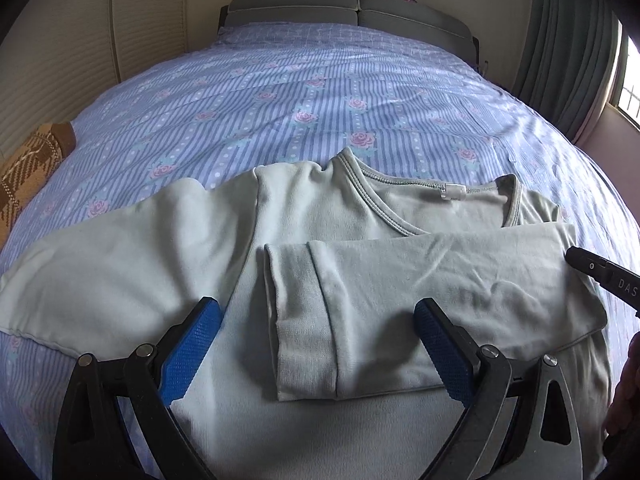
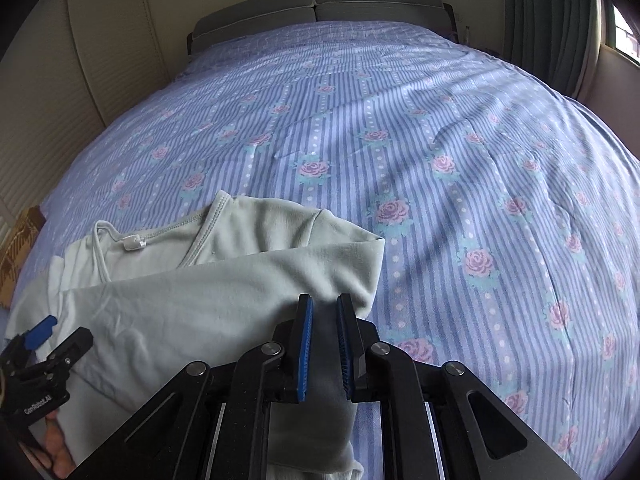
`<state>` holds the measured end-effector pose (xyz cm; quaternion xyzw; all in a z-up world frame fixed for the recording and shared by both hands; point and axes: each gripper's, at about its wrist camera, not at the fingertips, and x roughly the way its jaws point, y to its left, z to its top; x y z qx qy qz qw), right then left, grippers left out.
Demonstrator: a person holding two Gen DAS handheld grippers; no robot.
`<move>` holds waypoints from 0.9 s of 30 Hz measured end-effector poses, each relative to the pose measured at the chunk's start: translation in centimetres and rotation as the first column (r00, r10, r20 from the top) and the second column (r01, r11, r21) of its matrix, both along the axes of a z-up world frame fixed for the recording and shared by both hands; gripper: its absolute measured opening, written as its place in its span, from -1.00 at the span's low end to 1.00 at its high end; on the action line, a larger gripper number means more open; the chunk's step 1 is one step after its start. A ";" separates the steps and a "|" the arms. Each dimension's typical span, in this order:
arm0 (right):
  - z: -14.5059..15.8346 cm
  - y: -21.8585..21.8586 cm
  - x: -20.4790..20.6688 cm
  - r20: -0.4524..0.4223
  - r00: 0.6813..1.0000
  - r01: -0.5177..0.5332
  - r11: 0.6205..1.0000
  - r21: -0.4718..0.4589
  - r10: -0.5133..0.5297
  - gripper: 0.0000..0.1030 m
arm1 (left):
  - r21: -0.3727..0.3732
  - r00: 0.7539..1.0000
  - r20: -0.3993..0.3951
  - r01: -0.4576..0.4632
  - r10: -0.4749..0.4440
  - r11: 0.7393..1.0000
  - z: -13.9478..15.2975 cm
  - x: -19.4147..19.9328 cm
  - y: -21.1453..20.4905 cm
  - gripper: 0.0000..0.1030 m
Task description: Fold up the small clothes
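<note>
A pale green long-sleeved shirt point(image 1: 320, 208) lies flat on the bed, neck opening away from me. Its right sleeve point(image 1: 420, 280) is folded across the chest, with the cuff point(image 1: 304, 344) near the middle. The left sleeve point(image 1: 100, 264) spreads out to the left. My left gripper point(image 1: 318, 308) hovers open over the shirt's body, blue pads wide apart on either side of the cuff. My right gripper point(image 2: 325, 304) is shut on the shirt's point(image 2: 200, 292) right side edge, fabric pinched between its blue pads point(image 2: 306, 344). In the right wrist view the left gripper point(image 2: 64, 332) shows at the lower left.
The shirt rests on a blue striped bedspread with roses point(image 1: 280, 100). A brown plaid cloth point(image 1: 28, 176) lies at the bed's left edge. A grey headboard point(image 1: 352, 12) stands at the far end, and a green curtain point(image 1: 568, 40) hangs at the right by a window.
</note>
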<state>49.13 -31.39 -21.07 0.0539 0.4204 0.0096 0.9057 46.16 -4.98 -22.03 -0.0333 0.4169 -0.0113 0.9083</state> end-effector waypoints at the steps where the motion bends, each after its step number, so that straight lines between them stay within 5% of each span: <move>1: 0.4 0.1 -0.3 0.005 1.000 0.003 1.000 -0.004 -0.003 -0.72 | -0.003 1.000 0.002 -0.001 0.001 1.000 0.2 -0.2 0.1 0.92; 6: 1.8 0.5 -3.8 0.039 0.999 0.000 1.000 -0.003 0.001 -0.71 | -0.007 1.000 0.011 0.004 -0.004 1.000 0.9 -2.2 0.7 0.92; 14: -1.0 -0.3 -6.2 -0.037 0.999 0.019 1.000 -0.010 -0.020 -0.66 | 0.060 1.000 -0.026 -0.008 0.010 0.998 -0.2 -2.9 1.1 0.92; 19: 1.4 0.2 -7.4 0.011 1.000 0.028 0.999 -0.026 -0.028 -0.57 | 0.011 1.000 0.005 -0.016 0.016 1.000 1.4 -3.9 2.2 0.92; 23: 3.7 1.3 -9.2 0.070 0.997 0.039 0.998 -0.044 -0.035 -0.25 | 0.018 0.999 0.032 -0.028 0.028 0.999 2.9 -5.6 3.8 0.92; 27: 5.4 3.4 -11.1 0.105 0.994 0.032 0.999 -0.031 -0.028 -0.24 | 0.031 0.998 0.045 -0.055 0.054 0.998 4.1 -7.3 6.8 0.92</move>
